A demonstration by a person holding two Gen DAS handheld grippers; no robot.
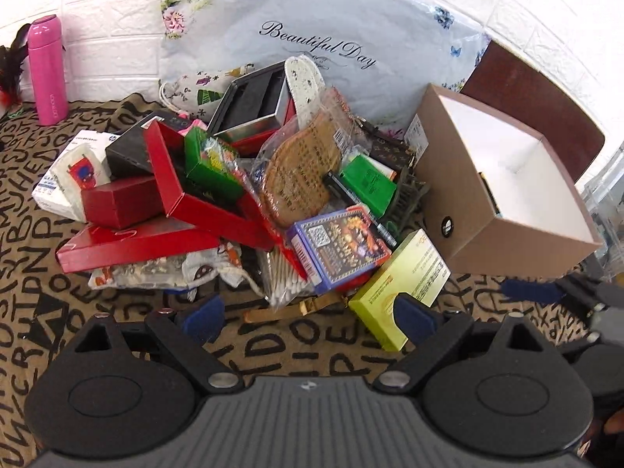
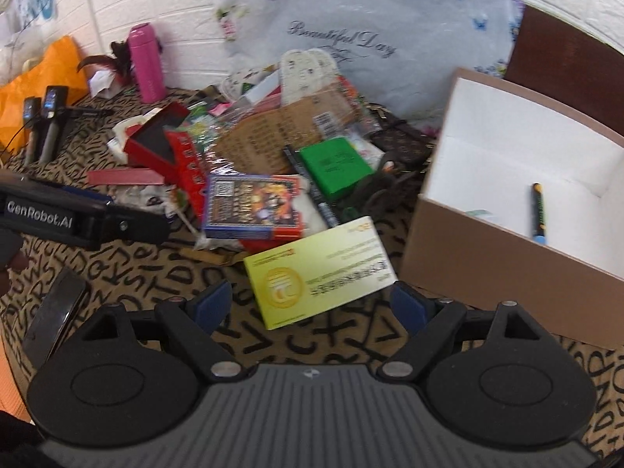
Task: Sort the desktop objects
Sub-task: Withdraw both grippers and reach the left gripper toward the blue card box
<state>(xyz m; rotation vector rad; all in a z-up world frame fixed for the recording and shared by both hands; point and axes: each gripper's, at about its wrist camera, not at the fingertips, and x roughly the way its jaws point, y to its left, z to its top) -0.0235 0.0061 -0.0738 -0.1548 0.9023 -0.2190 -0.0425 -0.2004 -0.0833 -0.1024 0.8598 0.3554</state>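
Note:
A heap of desktop objects lies on the lettered cloth: red boxes [image 1: 171,210], a green box [image 1: 368,183], a blue card pack [image 1: 339,247] and a yellow-green box [image 1: 401,288] at its near edge. My left gripper [image 1: 310,318] is open and empty, just short of the heap. My right gripper [image 2: 312,306] is open, its jaws standing either side of the yellow-green box [image 2: 319,269] without touching it. A brown cardboard box [image 2: 487,269] with a white inside stands at the right and holds a marker pen [image 2: 539,212].
A pink bottle [image 1: 46,70] stands at the back left by the white brick wall. A floral "Beautiful Day" bag [image 1: 312,39] leans behind the heap. The left gripper's body [image 2: 70,214] shows in the right wrist view. An orange bag [image 2: 35,74] lies far left.

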